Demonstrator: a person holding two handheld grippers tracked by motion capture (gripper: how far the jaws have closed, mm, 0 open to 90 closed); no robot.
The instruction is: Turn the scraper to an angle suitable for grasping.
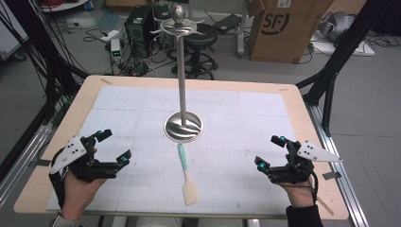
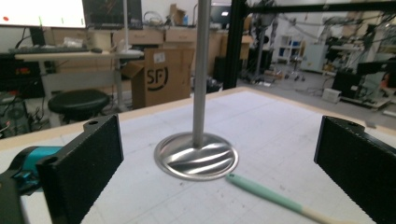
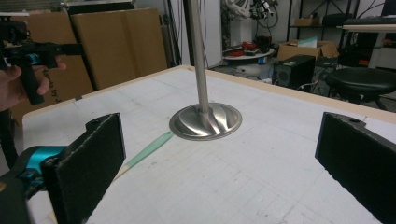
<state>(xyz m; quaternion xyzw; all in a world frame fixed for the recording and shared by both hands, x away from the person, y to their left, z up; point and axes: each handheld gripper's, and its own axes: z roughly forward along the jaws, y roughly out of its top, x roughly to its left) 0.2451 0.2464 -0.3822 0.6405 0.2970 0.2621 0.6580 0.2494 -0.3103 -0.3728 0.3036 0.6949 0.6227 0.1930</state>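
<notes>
A mint-handled spatula (image 1: 187,176) lies untouched on the gridded mat (image 1: 255,113) just in front of the steel hook stand (image 1: 183,124), between the left gripper (image 1: 112,147) and right gripper (image 1: 271,151), both with jaws wide apart and empty, so presumably nothing is begun.

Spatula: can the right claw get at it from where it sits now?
Probably yes. The spatula lies flat on the mat in front of the metal stand, apart from its base. The right claw is open, and bare mat lies between them; nothing blocks a sideways approach.
</notes>
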